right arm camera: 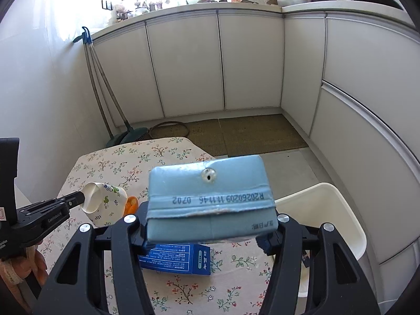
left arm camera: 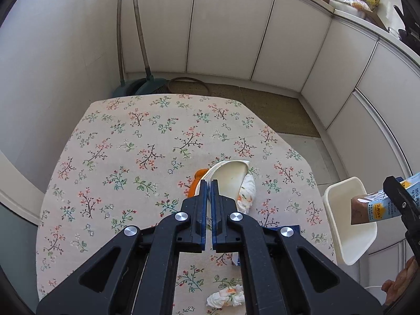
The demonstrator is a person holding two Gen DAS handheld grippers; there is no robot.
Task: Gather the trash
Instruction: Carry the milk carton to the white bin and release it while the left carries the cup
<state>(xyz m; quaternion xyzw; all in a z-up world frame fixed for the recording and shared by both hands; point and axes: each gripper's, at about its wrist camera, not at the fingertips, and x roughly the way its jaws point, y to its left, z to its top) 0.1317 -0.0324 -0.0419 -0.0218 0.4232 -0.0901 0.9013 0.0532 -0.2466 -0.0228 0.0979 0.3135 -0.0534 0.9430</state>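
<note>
My left gripper [left arm camera: 209,183] is shut on the rim of a squashed white paper cup [left arm camera: 231,178] with a floral print, held over the table; the cup also shows in the right wrist view [right arm camera: 105,202]. My right gripper [right arm camera: 210,225] is shut on a light blue drink carton [right arm camera: 210,197], held above the table edge next to a white bin [right arm camera: 336,210]. The carton [left arm camera: 380,204] shows over the bin [left arm camera: 346,223] in the left wrist view. An orange peel [left arm camera: 197,181] lies beside the cup. A crumpled tissue [left arm camera: 225,298] and a dark blue box [right arm camera: 178,260] lie on the table.
The table wears a floral cloth [left arm camera: 131,157]. A broom and dustpan [left arm camera: 147,84] lean in the far corner by white cabinets [left arm camera: 236,26]. A woven mat [left arm camera: 275,105] covers the floor beyond the table.
</note>
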